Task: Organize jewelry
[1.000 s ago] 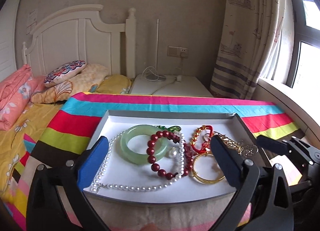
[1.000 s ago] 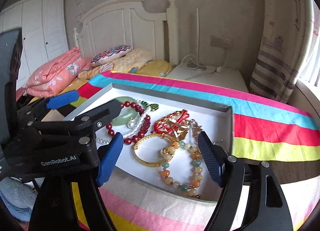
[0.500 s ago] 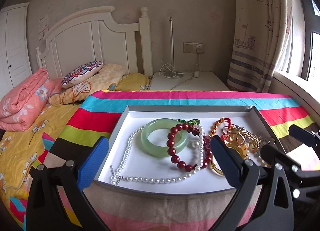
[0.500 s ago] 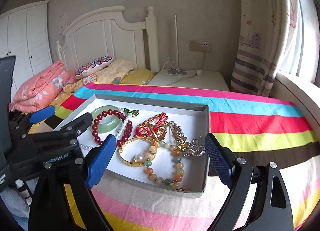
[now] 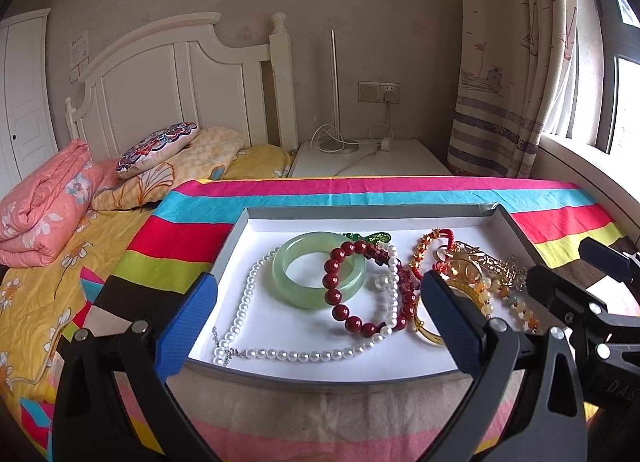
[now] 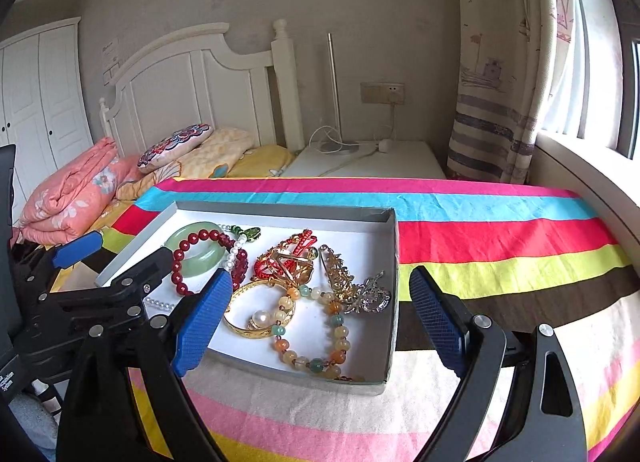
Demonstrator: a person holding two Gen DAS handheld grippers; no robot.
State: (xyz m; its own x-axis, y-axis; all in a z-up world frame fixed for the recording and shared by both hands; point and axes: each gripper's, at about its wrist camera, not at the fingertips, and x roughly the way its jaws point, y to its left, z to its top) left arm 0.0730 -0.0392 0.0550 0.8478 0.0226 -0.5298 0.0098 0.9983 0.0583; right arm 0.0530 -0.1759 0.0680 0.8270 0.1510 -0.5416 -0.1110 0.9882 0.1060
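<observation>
- A shallow grey tray (image 5: 362,211) with a white floor sits on a table draped in a striped cloth (image 6: 500,238), a white-framed bed (image 5: 176,73) beyond it to the left.
- The left gripper (image 5: 320,326) hovers at the tray's near edge, its blue-padded fingers (image 5: 188,322) spread wide and grasping nothing.
- The right gripper (image 6: 320,320) hangs over the tray's near right corner, fingers (image 6: 434,316) likewise released and empty; one blue pad lies over the tray, the other outside its right wall.
- Inside the tray, a pale green jade bangle (image 5: 319,270) lies left of centre, with a dark red bead bracelet (image 5: 356,288) draped across its right side.
- A pearl necklace (image 5: 280,354) loops around both, running along the near side of the tray.
- Right of these, a red and gold knotted charm (image 6: 288,258) rests against a gold bangle (image 6: 256,316) that carries a single pearl.
- A bracelet of orange and green stones (image 6: 320,336) curls toward the near right corner, overlapping the gold bangle.
- A gold and silver filigree brooch (image 6: 356,288) lies near the right wall.
- A striped curtain (image 5: 508,61) hangs at far right.
</observation>
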